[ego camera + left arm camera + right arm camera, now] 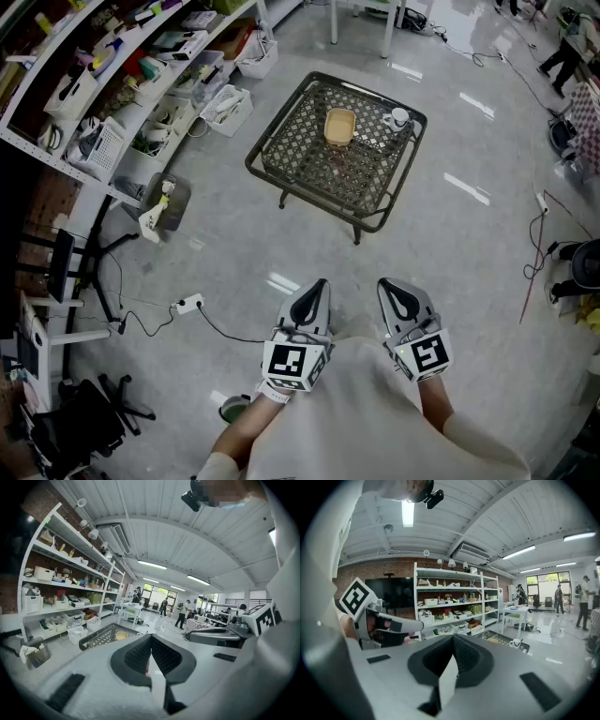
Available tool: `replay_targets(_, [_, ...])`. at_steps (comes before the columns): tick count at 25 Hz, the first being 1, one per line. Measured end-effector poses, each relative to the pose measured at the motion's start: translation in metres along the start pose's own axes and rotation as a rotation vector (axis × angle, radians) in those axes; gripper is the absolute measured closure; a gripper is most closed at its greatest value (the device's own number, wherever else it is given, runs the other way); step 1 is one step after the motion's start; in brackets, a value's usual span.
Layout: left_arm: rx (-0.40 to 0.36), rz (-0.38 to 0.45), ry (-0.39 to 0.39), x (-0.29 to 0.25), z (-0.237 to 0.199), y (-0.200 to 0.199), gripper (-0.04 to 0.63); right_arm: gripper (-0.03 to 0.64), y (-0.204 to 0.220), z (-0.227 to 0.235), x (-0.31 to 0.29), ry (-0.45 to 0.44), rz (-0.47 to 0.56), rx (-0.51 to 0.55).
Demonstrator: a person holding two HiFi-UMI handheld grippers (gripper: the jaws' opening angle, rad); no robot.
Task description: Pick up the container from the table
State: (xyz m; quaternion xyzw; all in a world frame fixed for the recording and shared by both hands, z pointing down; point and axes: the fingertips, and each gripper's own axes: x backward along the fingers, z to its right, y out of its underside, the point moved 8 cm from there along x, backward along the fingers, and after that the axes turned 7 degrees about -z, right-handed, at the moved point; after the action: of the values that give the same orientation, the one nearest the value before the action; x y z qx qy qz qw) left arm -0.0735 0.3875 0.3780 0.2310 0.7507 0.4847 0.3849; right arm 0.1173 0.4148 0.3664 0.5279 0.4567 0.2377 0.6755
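Left gripper (317, 287), right gripper (391, 287): closed, empty. Container (339, 127) far off on table (272, 178); probable mug (399, 119) near it could get knocked.

— What sort of place is this?
— A big open lab or workshop hall. White shelving (122, 84) along the left side is crammed with bins, boxes and tools, and it stands against a brick wall (384, 570).
— And overhead?
— An arched white ceiling (197, 536) with strip lights (152, 565). A power strip (190, 303) and loose cables lie on the polished grey floor (450, 244). People (184, 613) stand among white tables (516, 612) at the far end.
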Motion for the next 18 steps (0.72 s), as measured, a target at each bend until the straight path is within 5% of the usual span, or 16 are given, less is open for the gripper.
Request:
replay_targets(11, [-0.042, 0.007, 0.004, 0.003, 0.087, -0.003, 0.572, 0.6, 0.01, 0.03, 0.067, -0.006, 0.053, -0.019])
replay_targets(18, [-0.032, -0.009, -0.02, 0.013, 0.075, 0.006, 0.572, 0.6, 0.012, 0.011, 0.047, -0.087, 0.023, 0.038])
